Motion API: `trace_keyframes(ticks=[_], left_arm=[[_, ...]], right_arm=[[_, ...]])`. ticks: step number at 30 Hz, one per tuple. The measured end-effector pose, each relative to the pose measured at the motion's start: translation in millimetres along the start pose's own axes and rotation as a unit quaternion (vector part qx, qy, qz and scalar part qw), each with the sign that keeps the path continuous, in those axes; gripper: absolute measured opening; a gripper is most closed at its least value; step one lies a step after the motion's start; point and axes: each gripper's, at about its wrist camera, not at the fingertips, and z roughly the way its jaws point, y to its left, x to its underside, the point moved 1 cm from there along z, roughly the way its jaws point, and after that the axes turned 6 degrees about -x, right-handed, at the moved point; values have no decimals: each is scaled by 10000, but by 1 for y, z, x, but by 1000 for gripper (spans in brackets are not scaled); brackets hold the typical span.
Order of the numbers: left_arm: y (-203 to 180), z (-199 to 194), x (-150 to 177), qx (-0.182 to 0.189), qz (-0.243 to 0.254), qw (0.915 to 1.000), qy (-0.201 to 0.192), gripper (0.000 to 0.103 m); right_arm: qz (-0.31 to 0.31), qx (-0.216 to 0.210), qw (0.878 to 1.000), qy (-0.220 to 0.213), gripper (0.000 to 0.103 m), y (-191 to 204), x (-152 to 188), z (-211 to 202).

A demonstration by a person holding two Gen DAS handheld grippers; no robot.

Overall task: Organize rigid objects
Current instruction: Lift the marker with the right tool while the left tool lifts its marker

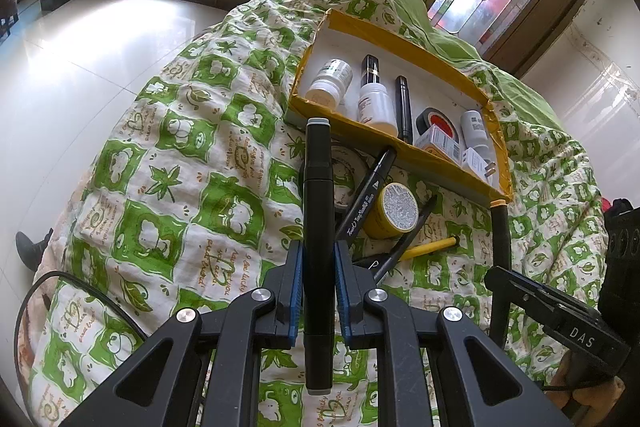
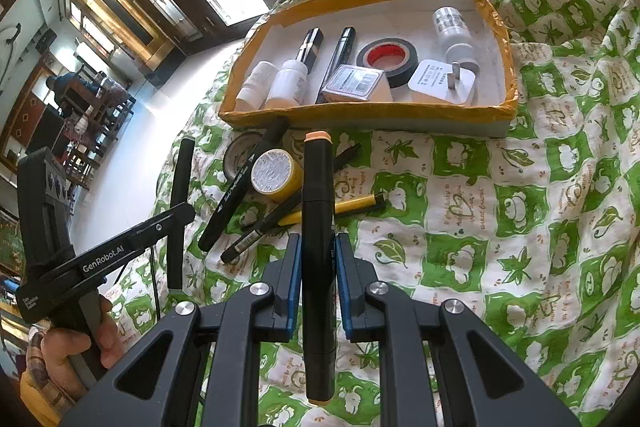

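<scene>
Before the tray [image 2: 360,113], loose pens [image 2: 256,231] lie beyond both fingers, each clamping a marker [image 1: 318,211] [image 2: 318,227].

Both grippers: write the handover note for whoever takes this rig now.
Left gripper: shut on the grey-capped marker.
Right gripper: shut on the orange-capped marker.
Done: the yellow-edged box holds bottles, black tape roll, small carton, plug.
Left: both held markers; on the quilt in front of the box, the yellow jar, another black marker, yellow pen, thin black pen, clear tape roll.
</scene>
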Motion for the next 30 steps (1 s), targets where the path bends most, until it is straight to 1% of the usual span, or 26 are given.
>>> trace_keyframes(ticks=[6, 12, 18, 22, 30], left_arm=[[0, -2, -3, 30, 19, 10000, -40, 14], [-4, -8, -7, 51, 85, 9999, -141, 14], [-12, -10, -10, 7, 254, 9995, -194, 14], [-17, -13, -15, -20, 377, 9990, -252, 14], [-27, -15, -24, -246, 625, 9972, -335, 14]], right_arm=[[6, -4, 10000, -42, 16, -1, -1, -3], [135, 30, 9997, -213, 16, -11, -7, -13], [362, -9, 9986, -394, 16, -24, -15, -23], [394, -18, 9982, -442, 16, -25, -18, -26], [376, -16, 9985, -402, 16, -24, -16, -24]])
